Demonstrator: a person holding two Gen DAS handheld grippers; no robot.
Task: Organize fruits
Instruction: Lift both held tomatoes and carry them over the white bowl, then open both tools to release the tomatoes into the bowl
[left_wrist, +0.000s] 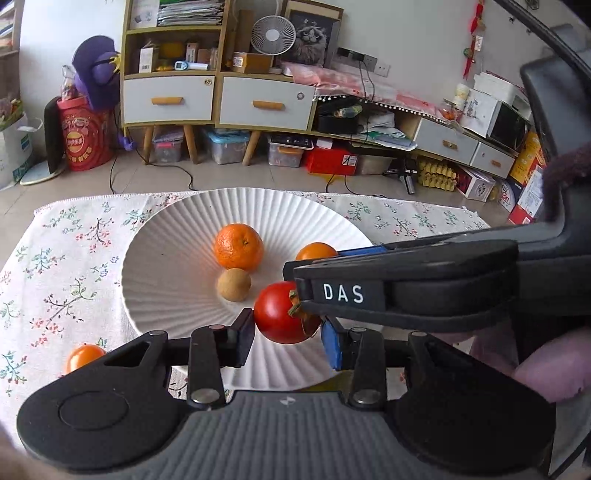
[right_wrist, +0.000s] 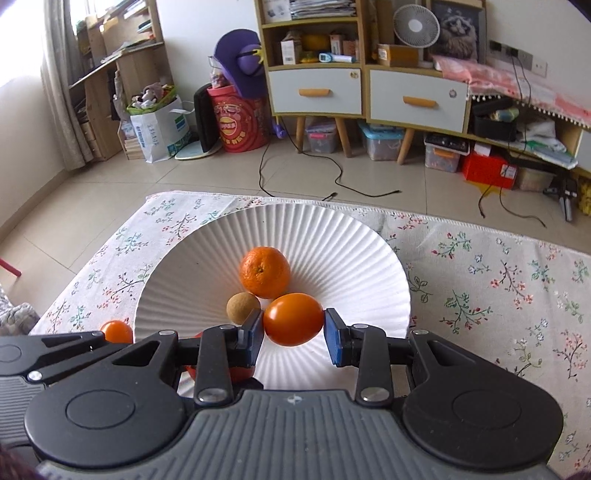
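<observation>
Here, glossy red tomato with dried green calyx, smooth-skinned

Ribbed, matt white plate on floral woven cloth. Glossy smooth red tomato; dimpled orange; matt black plastic gripper bodies.

Floral tablecloth underneath; at twelve o'clock, wooden cabinet with white fan on top; red drum and purple hat at eleven.
</observation>
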